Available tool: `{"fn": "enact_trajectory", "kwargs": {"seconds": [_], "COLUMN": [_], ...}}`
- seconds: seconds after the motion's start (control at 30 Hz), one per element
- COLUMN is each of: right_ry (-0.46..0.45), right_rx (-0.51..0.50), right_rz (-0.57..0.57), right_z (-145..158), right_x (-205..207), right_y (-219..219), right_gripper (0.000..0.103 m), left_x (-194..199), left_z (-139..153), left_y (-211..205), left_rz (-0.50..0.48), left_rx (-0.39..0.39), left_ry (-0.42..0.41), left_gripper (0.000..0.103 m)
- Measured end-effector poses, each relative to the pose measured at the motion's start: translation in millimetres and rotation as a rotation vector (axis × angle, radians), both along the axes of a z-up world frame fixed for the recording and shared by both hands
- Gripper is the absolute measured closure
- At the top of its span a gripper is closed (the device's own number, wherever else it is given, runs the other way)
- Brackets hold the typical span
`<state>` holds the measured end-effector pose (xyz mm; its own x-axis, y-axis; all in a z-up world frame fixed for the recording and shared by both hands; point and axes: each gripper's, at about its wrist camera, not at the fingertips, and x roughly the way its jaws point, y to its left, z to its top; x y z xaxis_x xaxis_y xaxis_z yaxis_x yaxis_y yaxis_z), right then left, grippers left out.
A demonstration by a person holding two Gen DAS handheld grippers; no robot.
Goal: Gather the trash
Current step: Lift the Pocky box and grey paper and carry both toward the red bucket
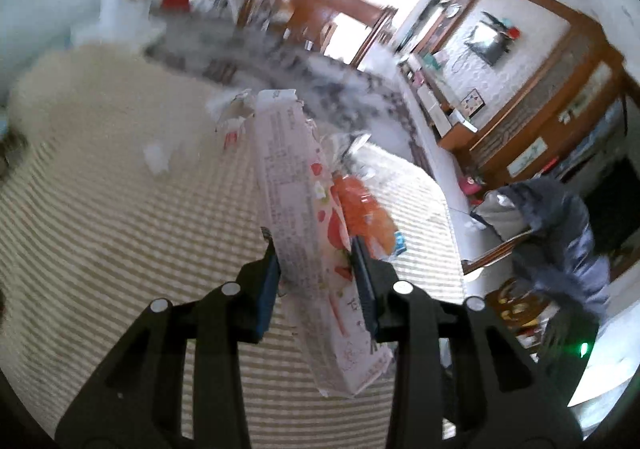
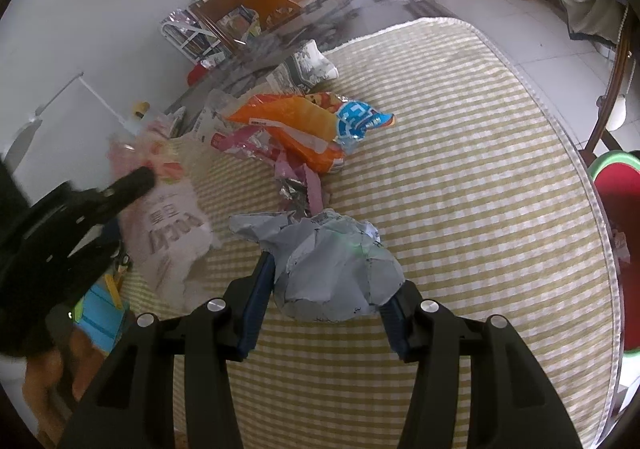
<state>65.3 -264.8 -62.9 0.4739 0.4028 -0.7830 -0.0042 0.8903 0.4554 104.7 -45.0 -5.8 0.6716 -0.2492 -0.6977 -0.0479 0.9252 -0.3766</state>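
While L claw (image 1: 316,249) clamps pink box (image 1: 296,185), R claw (image 2: 332,281) grips crumpled grey paper (image 2: 336,269).

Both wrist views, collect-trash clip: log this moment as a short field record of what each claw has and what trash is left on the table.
left claw: shut on pink snack box, lifted above the table
right claw: closed around crumpled grey paper
surface: striped tablecloth
trash left: orange snack bag, blue wrapper, pink foil scraps, crumpled newspaper
image quality: left wrist view blurred; right wrist view sharp
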Motion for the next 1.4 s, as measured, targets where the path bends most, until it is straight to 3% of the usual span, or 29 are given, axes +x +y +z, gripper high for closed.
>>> {"fn": "enact_trajectory", "kwargs": {"seconds": [0.2, 0.4, 0.67, 1.0, 1.27, 1.4], "right_ry": [-0.035, -0.09, -0.138, -0.163, -0.159, -0.227], "right_rx": [-0.007, -0.035, -0.04, -0.097, -0.02, 0.063], "right_rz": [-0.018, -0.046, -0.114, -0.217, -0.345, -0.401], "right_z": [11.7, 29.4, 43.9, 54.0, 51.0, 68.8], "right_x": [-6.6, -17.4, -31.1, -51.4, -74.3, -94.3], "right_y": [-7.4, -23.1, -53.0, -110.5, -166.4, -193.7], "right_gripper": [0.054, 0.054, 0.054, 0.054, 0.054, 0.054], "left_x": [-25.9, -36.6, -37.0, -41.7, -36.5, -35.5], "left_z": [26.5, 36.7, 34.1, 25.9, 12.5, 3.0], "left_y": [-28.0, -40.4, -46.4, -72.5, -87.7, -101.6], "left_rz": [-0.027, -0.051, -0.079, -0.191, -0.251, -0.311], "left_rx": [0.18, 0.259, 0.259, 0.237, 0.18, 0.18], "left_ry": [-0.159, -0.235, -0.226, -0.202, -0.142, -0.112], "left_gripper": [0.069, 0.069, 0.069, 0.069, 0.069, 0.069]}}
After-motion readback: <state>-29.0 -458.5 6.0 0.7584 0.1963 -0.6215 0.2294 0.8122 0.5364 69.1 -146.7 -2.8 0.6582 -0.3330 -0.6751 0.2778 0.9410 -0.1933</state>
